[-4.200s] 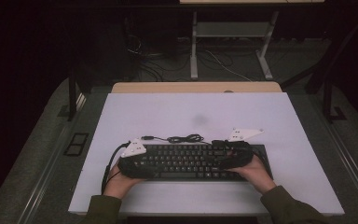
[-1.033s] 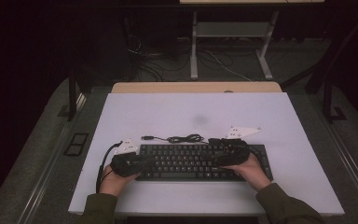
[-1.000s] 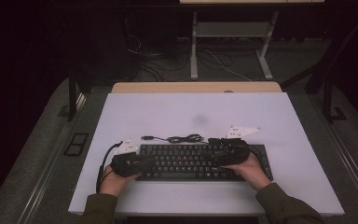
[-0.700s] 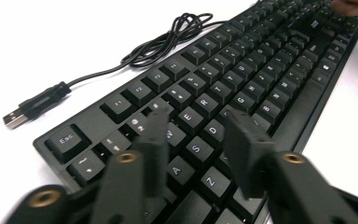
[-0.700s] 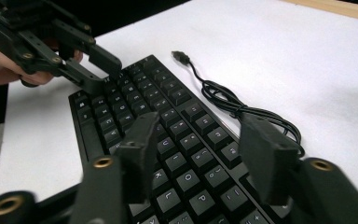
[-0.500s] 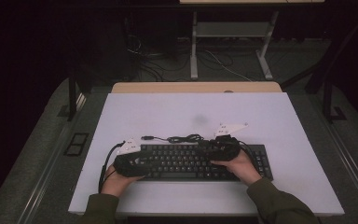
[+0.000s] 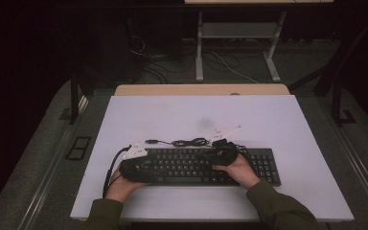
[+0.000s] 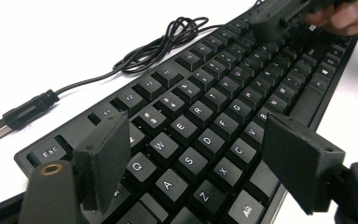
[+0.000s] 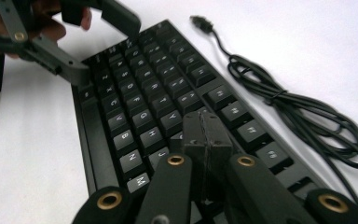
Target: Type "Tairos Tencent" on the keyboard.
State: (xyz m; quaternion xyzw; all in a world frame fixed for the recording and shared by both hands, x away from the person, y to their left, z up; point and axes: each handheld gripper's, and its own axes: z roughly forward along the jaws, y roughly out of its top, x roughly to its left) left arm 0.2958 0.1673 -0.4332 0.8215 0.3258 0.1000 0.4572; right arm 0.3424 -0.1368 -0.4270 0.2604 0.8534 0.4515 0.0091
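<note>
**A:** Where is the keyboard (image 7: 206,166)?

**B:** I see it flat on the white tabletop (image 7: 268,120), near my edge and a little right of centre, long side running across. Its cable (image 7: 189,142) lies coiled just behind the back edge, with the plug (image 8: 18,116) loose on the tabletop towards the left.

**A:** And your left tool (image 8: 209,168)?

**B:** I have it over the keyboard's left end. Its jaws have just been opening, and now they stand well apart. In the left gripper view they straddle the letter rows, with Q, W, A and S between them, and the pads are not pressing on anything. It grips nothing.

**A:** The right one?

**B:** My right tool (image 9: 204,135) sits over the keyboard's middle, towards the back rows. Its jaws have just been closing and now the two pads are pressed flat together, with nothing between them. In the right gripper view the closed tip hangs low over the keys around J and the row above. I cannot tell whether it is touching a key or just above one.

**A:** How do the two stand to each other?

**B:** Well apart along the keyboard, each pointing across it towards the other. From the right gripper view I see the left tool's spread jaws at the far end, with the left hand (image 7: 120,188) behind it. From the left gripper view I see the right tool far off at the top, fingers (image 8: 349,16) wrapped on it.

**A:** The hands?

**B:** Both come in from the bottom of the high view in green sleeves (image 7: 278,211).
</note>
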